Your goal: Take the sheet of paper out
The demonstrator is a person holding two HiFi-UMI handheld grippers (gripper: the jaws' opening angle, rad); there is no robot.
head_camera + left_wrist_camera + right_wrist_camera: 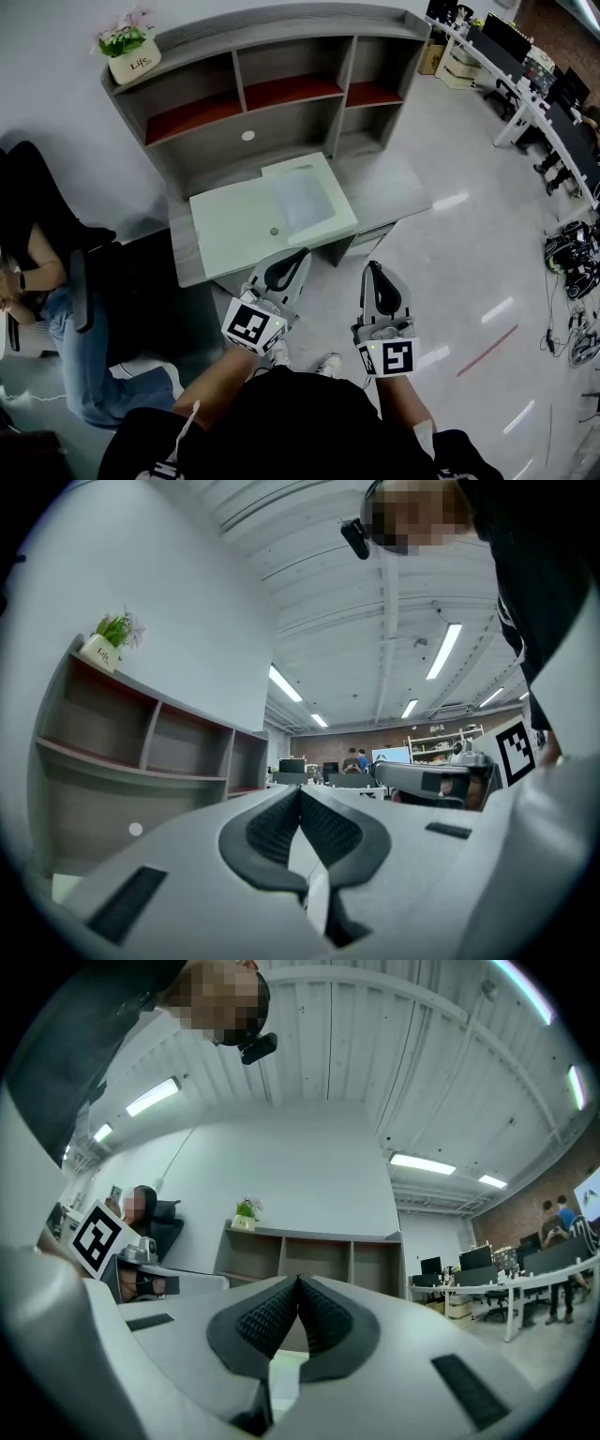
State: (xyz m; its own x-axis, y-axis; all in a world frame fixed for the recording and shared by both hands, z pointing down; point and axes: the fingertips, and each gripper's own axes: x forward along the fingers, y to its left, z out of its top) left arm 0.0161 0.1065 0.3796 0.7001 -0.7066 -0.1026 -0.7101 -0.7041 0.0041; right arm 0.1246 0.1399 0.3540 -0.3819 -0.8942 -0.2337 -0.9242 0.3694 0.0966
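Note:
A grey desk [394, 192] with a shelf unit stands ahead of me in the head view. On it lies a pale green board [239, 225], and on the board's right part rests a translucent whitish sheet [302, 199]. My left gripper [292, 255] hovers just short of the desk's front edge, shut and empty. My right gripper [373, 268] is beside it over the floor, also shut with nothing in it. In the left gripper view the left gripper [300, 790] has its pads touching; the right gripper view shows the same of the right gripper [298, 1280]. Neither gripper touches the sheet.
A potted plant [130, 54] sits on top of the shelf unit [281, 89]. A seated person [47, 281] is at the left. Office desks with monitors [525, 70] line the upper right, cables [572, 258] lie on the floor at the right, and a red strip [487, 350] marks the floor.

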